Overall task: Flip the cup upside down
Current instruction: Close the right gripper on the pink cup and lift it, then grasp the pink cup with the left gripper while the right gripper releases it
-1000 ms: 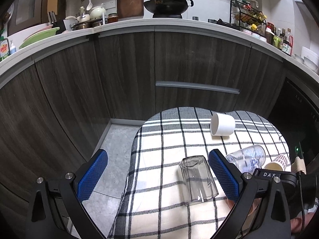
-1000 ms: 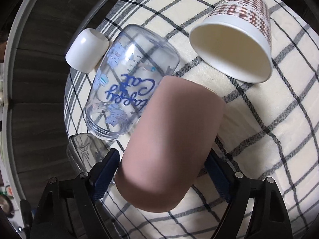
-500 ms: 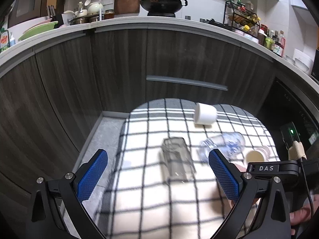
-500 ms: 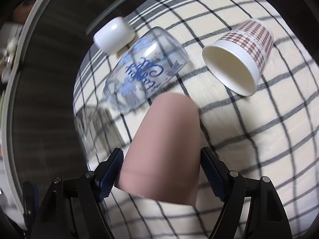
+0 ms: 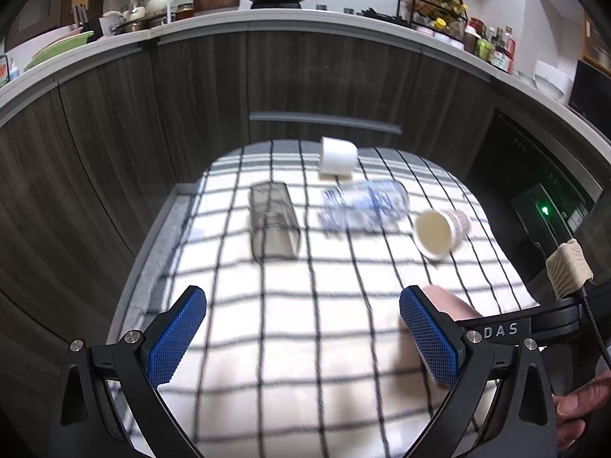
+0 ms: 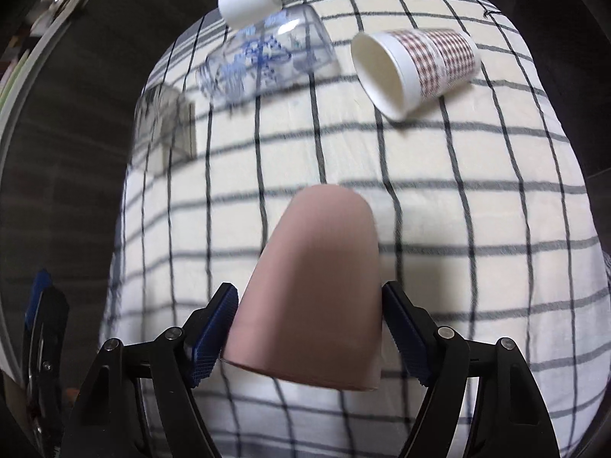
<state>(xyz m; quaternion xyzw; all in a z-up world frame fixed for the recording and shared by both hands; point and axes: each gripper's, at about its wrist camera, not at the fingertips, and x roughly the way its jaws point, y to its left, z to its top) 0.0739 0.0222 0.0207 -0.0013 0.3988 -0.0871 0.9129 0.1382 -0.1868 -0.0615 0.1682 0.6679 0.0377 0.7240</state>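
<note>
We've got the pink cup pinched in the right gripper, closed base fwd, above the checked cloth — gripped at the sides, prob so the wrist can roll it over. Left gripper gapes wide w/ nothing in it. Cup's matte, smooth, tapered — paper cup and clear glass lie on their sides.

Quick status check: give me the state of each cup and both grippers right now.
pink cup: held in the right gripper, closed end pointing away from the camera
right gripper: shut on the pink cup
left gripper: open, holding nothing
checked paper cup: lying on its side on the cloth
printed clear cup: lying on its side
square clear glass: lying on its side
white cup: on its side, at the far edge
</note>
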